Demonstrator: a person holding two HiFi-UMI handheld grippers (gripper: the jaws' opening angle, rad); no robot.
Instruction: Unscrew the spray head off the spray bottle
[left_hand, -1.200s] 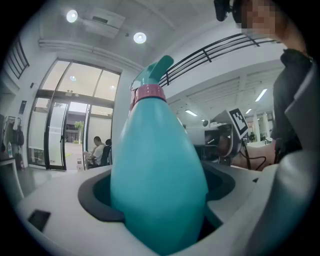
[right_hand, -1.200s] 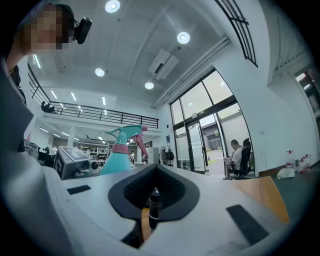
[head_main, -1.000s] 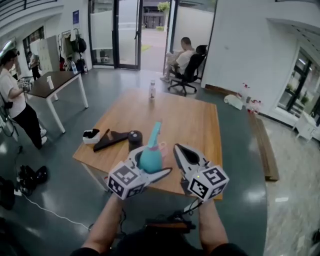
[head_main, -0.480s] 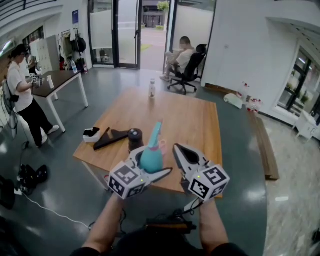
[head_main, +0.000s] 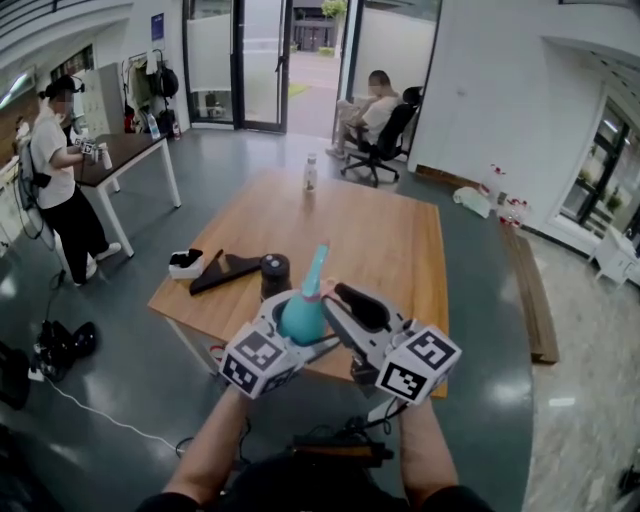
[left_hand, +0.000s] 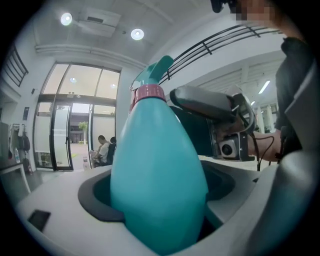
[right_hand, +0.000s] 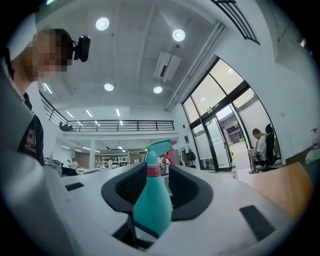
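A teal spray bottle (head_main: 301, 316) with a pink collar (left_hand: 147, 93) and a teal spray head (head_main: 316, 262) is held upright above the table's near edge. My left gripper (head_main: 298, 338) is shut on the bottle's wide body (left_hand: 157, 185). My right gripper (head_main: 333, 302) has come in from the right, and its jaws are opening. In the right gripper view the bottle's neck and collar (right_hand: 153, 170) stand between the black pads (right_hand: 187, 192), with a gap on each side. The spray head (right_hand: 159, 147) rises above the jaws.
The wooden table (head_main: 400, 250) carries a small bottle (head_main: 310, 172) at its far side, and a black cylinder (head_main: 275, 272), a flat black object (head_main: 225, 270) and a white-and-black item (head_main: 185, 263) at its left. A person (head_main: 60, 170) stands by a dark desk (head_main: 120, 155). Another person (head_main: 375, 105) sits by the doors.
My right gripper has swung left to the bottle, and its jaws have gone from shut to spread around the neck. The left gripper and the bottle have barely moved.
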